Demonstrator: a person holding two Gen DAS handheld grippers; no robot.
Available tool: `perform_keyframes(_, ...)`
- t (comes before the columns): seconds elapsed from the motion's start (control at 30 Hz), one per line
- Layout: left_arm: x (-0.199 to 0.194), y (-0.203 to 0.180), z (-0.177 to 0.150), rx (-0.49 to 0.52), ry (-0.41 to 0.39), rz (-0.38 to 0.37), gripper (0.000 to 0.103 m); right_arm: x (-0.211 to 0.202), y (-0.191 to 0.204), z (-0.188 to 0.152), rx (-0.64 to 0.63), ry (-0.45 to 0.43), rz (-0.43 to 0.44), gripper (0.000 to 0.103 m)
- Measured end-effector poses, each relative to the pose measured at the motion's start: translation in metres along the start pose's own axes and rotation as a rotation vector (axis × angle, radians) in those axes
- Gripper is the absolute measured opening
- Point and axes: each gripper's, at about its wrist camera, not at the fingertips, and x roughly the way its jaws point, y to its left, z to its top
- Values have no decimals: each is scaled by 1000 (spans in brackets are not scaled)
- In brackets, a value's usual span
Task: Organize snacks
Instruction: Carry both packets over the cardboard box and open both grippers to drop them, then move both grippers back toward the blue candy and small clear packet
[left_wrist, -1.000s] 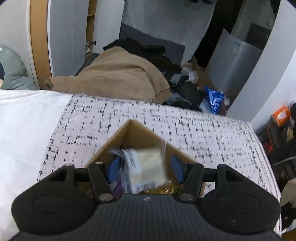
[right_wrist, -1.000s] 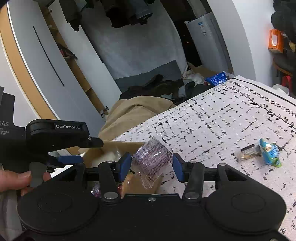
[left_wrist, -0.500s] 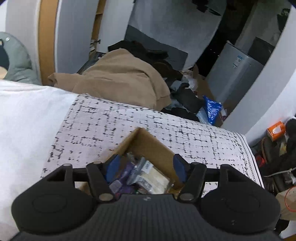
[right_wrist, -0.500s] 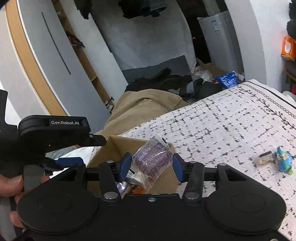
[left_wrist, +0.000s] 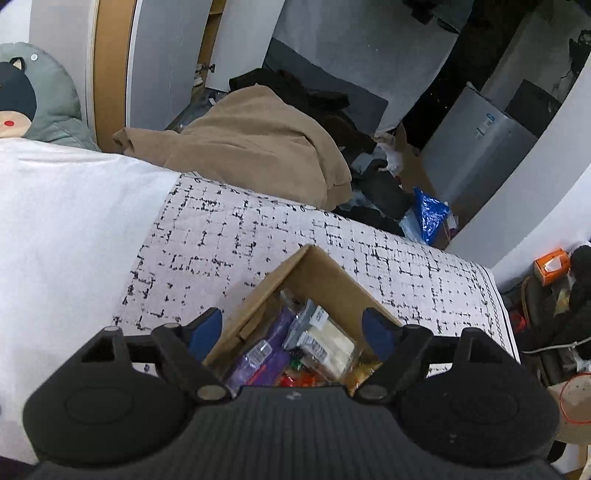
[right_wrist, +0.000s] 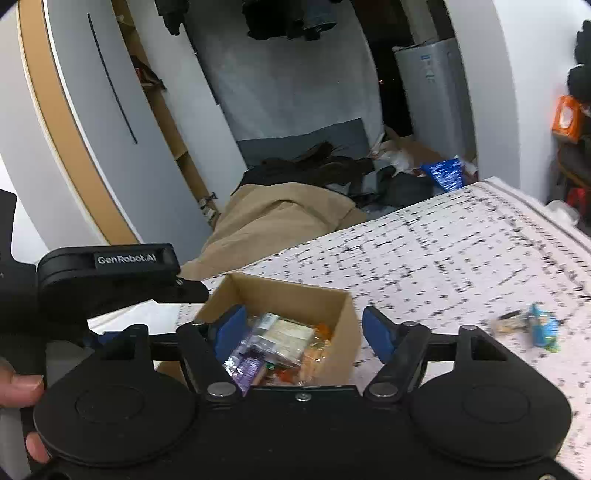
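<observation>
An open cardboard box (left_wrist: 314, 273) sits on the black-and-white patterned bedspread (left_wrist: 229, 243), holding several snack packets. A cream packet (left_wrist: 328, 339) and a purple packet (left_wrist: 266, 358) lie on top inside. My left gripper (left_wrist: 291, 326) hovers over the box, jaws opening, nothing between the pads. My right gripper (right_wrist: 303, 328) hangs above the same box (right_wrist: 291, 295), jaws opening and empty too; the purple packet (right_wrist: 247, 365) lies below it. A blue-green snack (right_wrist: 543, 328) and a small brown one (right_wrist: 509, 323) rest on the bedspread to the right.
The left device's black housing (right_wrist: 107, 273) and a person's hand (right_wrist: 18, 384) are at the left of the right wrist view. Beyond the bed lie a tan blanket (left_wrist: 251, 144), dark clothes, a blue bag (left_wrist: 428, 214) and a white fridge (left_wrist: 480, 147). A grey plush (left_wrist: 33, 99) sits far left.
The left gripper let go of the cream packet and the right let go of the purple one; both packets now lie in the box. Both jaws stand wider and both grippers rose.
</observation>
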Motion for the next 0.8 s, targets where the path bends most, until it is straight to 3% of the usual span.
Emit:
perform_keyframes(0.23,-16,-10,-6,26,3,-37,96,-29,-12,2,-6,7,-53,80)
perform_keyframes(0.4,-21,-25,-14,49,34,-90,98,-55,-24,4,-23,10,-100,86)
perform_keyframes(0.8,-32,-75,-40,216,59,-190,103,-82,-69,-6,64,15,-179,88)
